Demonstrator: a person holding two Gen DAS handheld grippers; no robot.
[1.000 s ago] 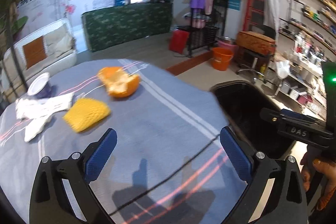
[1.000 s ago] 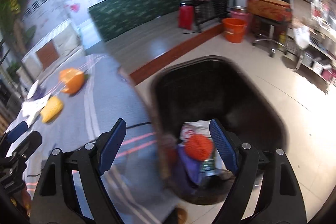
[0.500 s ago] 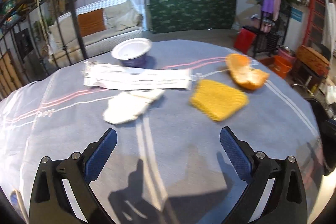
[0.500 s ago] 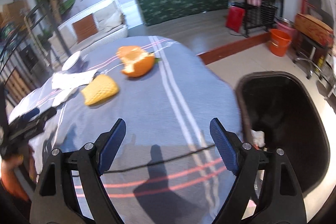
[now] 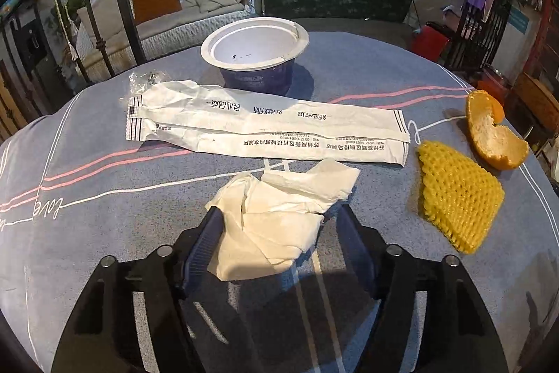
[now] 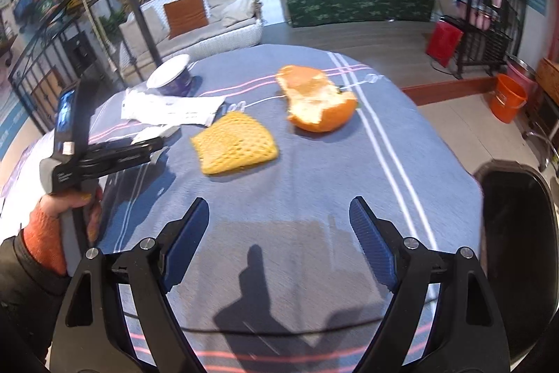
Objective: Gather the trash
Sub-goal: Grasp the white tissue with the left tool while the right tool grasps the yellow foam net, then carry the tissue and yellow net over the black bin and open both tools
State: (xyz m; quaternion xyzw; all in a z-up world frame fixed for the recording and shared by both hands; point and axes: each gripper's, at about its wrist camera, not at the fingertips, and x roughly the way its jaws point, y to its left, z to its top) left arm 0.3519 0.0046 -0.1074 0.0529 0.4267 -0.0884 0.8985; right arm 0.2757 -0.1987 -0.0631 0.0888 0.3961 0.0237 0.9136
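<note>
A crumpled white tissue (image 5: 276,215) lies on the blue-grey tablecloth (image 5: 104,198), between the fingers of my left gripper (image 5: 279,233), whose jaws have closed in around it and touch its sides. Beyond it lie a long white wrapper (image 5: 272,128), an empty purple cup (image 5: 258,58), a yellow foam net (image 5: 457,194) and an orange peel (image 5: 496,138). My right gripper (image 6: 279,233) is open and empty above the cloth, short of the foam net (image 6: 236,142) and the peel (image 6: 318,103). The left gripper (image 6: 153,149) shows at the left of the right wrist view.
A black trash bin (image 6: 517,233) stands off the table's right edge. The table edge curves round on the right. A sofa (image 5: 174,9), a metal railing (image 6: 52,69) and an orange bucket (image 6: 506,97) stand on the floor beyond.
My left gripper swung from the bin side to the tissue, came down and narrowed its jaws on it. My right gripper left the bin and now faces the table.
</note>
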